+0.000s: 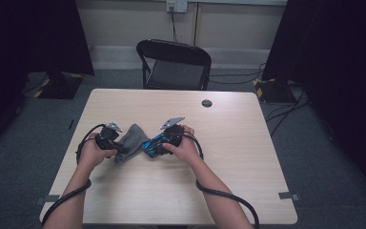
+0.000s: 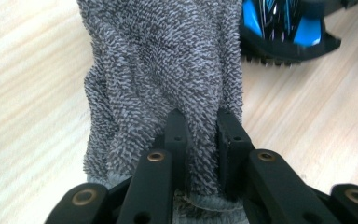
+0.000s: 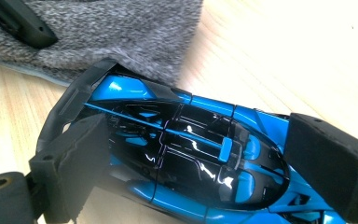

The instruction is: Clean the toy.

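Left gripper view, fuzzy grey cloth (image 2: 163,70), glossy blue-black toy car (image 3: 191,158)

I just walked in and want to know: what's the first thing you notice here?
The shiny blue and black toy car stands out, sitting between the right gripper jaws near the middle of the wooden table. Right beside it, the left gripper pinches a fuzzy grey cloth. A black folding chair stands behind the table.
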`<state>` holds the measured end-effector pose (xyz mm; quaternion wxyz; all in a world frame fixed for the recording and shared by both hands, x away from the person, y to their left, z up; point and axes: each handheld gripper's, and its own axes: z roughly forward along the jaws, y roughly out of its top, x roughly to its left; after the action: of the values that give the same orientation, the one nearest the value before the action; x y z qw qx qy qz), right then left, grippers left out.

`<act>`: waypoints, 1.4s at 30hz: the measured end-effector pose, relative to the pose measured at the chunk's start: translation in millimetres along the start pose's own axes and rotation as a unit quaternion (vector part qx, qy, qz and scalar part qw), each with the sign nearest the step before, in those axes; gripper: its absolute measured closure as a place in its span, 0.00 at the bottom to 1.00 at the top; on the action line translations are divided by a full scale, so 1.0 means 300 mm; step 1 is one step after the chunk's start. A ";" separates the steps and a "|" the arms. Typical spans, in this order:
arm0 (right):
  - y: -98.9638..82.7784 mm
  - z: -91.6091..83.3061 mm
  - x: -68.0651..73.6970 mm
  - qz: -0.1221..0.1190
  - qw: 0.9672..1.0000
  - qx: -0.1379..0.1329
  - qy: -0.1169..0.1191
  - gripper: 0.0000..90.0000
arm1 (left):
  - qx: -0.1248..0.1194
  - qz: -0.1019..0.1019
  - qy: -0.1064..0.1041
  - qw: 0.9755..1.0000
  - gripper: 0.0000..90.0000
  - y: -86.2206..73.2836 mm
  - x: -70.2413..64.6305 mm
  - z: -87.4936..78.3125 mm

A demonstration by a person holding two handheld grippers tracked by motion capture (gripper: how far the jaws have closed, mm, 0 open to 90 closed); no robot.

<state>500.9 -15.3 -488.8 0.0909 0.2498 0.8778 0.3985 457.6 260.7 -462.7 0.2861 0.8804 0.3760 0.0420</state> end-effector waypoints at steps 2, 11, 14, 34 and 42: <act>0.000 0.000 0.000 0.000 1.000 0.000 0.000 0.08 | -0.002 -0.001 0.003 1.000 0.86 -0.016 0.002 -0.010; 0.001 0.000 0.001 0.001 1.000 0.001 0.000 0.08 | -0.029 -0.020 0.007 0.999 0.86 -0.063 0.011 -0.070; 0.000 0.000 0.001 0.002 1.000 -0.001 0.000 0.08 | -0.041 -0.026 0.011 0.999 0.86 -0.065 0.017 -0.092; -0.002 0.000 0.001 0.002 1.000 -0.003 -0.001 0.08 | -0.079 -0.042 0.019 0.996 0.85 0.072 0.056 -0.063; -0.002 0.000 0.001 0.003 1.000 -0.003 -0.001 0.08 | -0.077 -0.046 0.019 0.996 0.85 0.151 0.064 -0.011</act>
<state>500.4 -15.3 -489.1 0.0913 0.2522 0.8761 0.4008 499.0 250.4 -438.4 0.3476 0.8363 0.4175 0.0740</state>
